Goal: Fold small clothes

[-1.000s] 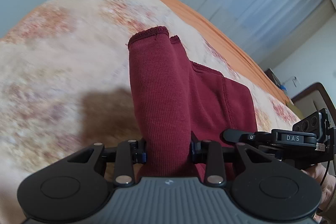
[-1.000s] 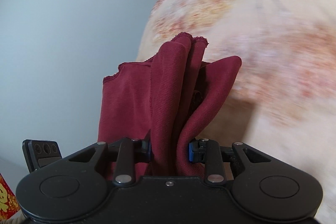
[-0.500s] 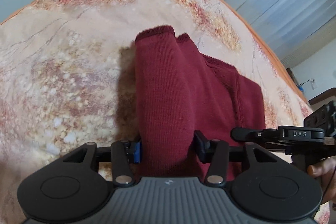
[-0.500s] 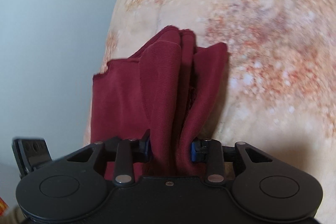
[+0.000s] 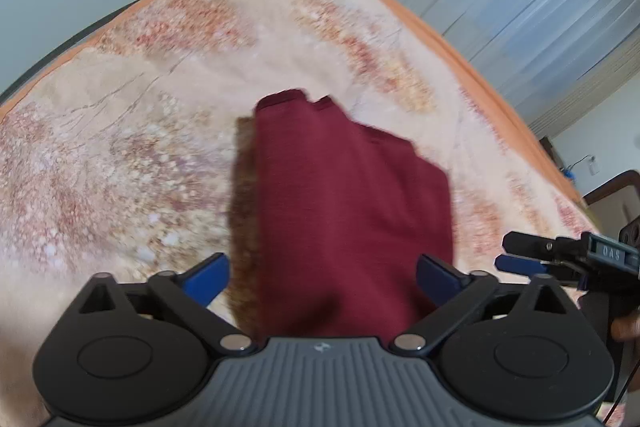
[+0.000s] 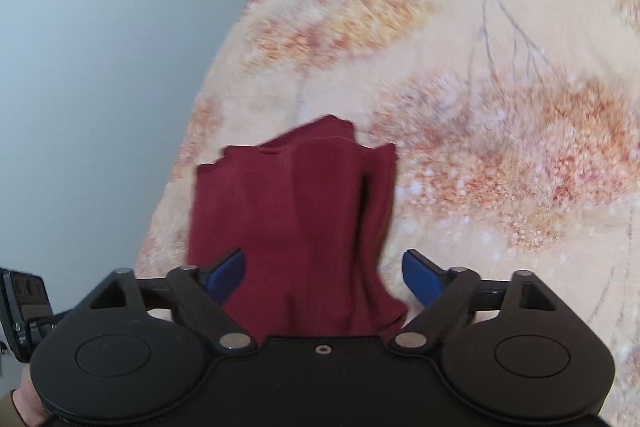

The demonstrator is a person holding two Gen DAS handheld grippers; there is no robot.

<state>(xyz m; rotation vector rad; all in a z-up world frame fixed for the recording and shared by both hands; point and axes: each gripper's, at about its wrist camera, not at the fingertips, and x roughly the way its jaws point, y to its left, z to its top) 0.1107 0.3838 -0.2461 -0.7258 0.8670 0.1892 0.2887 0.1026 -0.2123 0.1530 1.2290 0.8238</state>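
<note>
The garment [image 5: 344, 211] is plain dark maroon. Around it, from nine to three o'clock, the bedspread [image 5: 120, 155] is cream with rust-red and ochre speckled blotches, orange-edged. The fingertips [image 6: 224, 273] carry blue pads.

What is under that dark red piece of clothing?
The red garment lies on a cream bedspread with orange-red flowers, which shows all around it. Both grippers, left and right, are open. Whatever lies directly beneath the cloth is covered.

Left gripper [image 5: 322, 277] has its blue-tipped fingers spread wide, gripping nothing. Right gripper [image 6: 324, 269] sits just alongside, its fingers parted wide too and equally empty.
</note>
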